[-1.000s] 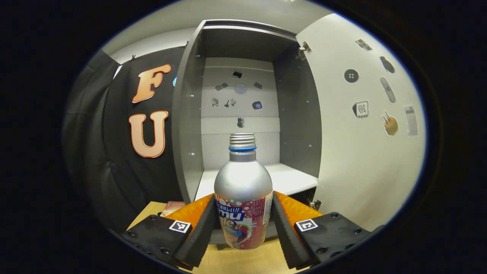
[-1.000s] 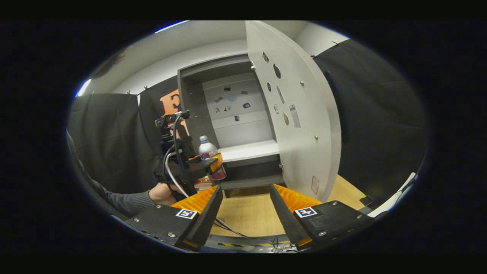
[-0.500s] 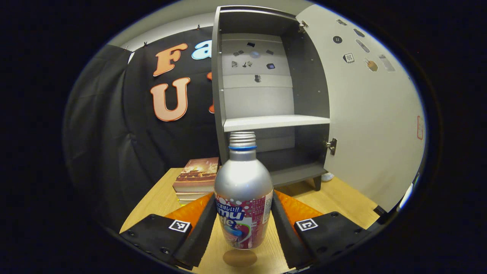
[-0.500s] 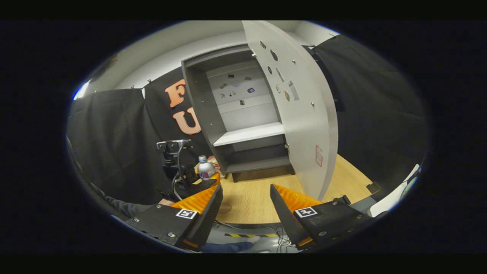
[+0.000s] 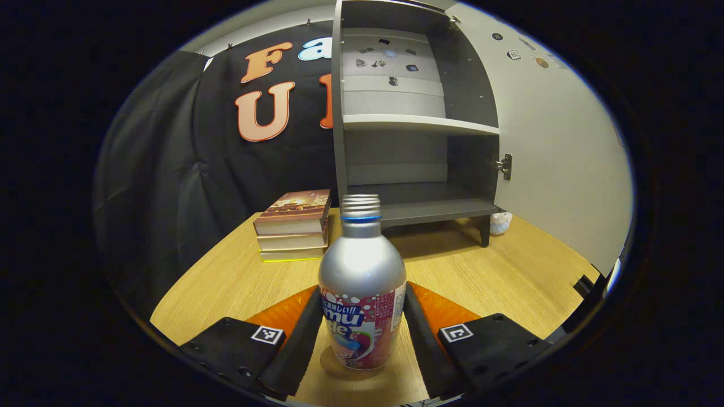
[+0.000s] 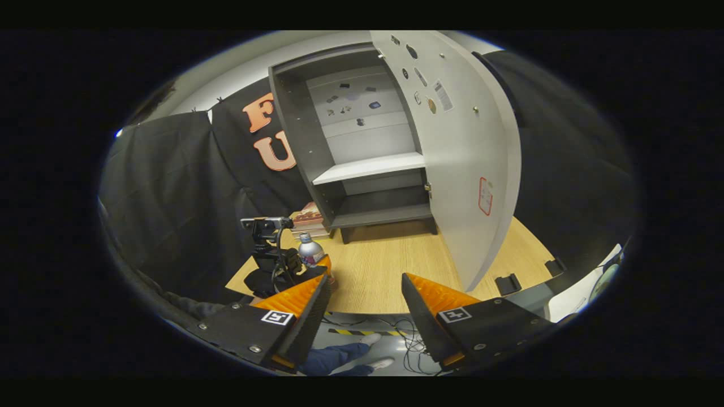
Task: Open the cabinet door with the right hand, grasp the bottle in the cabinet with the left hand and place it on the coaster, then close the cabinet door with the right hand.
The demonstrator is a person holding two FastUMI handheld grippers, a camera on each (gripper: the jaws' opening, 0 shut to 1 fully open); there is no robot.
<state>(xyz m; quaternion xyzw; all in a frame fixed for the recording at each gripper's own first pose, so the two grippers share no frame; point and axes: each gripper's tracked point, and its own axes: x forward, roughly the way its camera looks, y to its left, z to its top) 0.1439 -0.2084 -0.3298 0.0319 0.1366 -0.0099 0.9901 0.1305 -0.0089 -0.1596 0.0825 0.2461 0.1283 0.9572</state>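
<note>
The aluminium drink bottle [image 5: 362, 282] stands upright over the round coaster [image 5: 345, 367] on the wooden worktop [image 5: 498, 277], clamped between the left gripper [image 5: 362, 333] fingers. At 11 o'clock lie stacked books [image 5: 294, 226]; at 12 the open cabinet [image 5: 416, 124], its door [image 5: 560, 158] swung wide. The right gripper [image 6: 362, 316] fingers are spread, empty.

**Wooden tabletop and what it bears**

The light wood-grain table [image 5: 498, 277] carries a dark grey open-fronted cabinet [image 5: 416, 206] standing on short legs toward the back. Just left of the cabinet lies a stack of three books [image 5: 294, 226]. A small white object [image 5: 500, 223] sits by the cabinet's right leg, too small to identify. At the near edge, a round brown coaster [image 5: 339, 367] lies flat under the silver aluminium bottle with a pink label [image 5: 362, 294].
</note>
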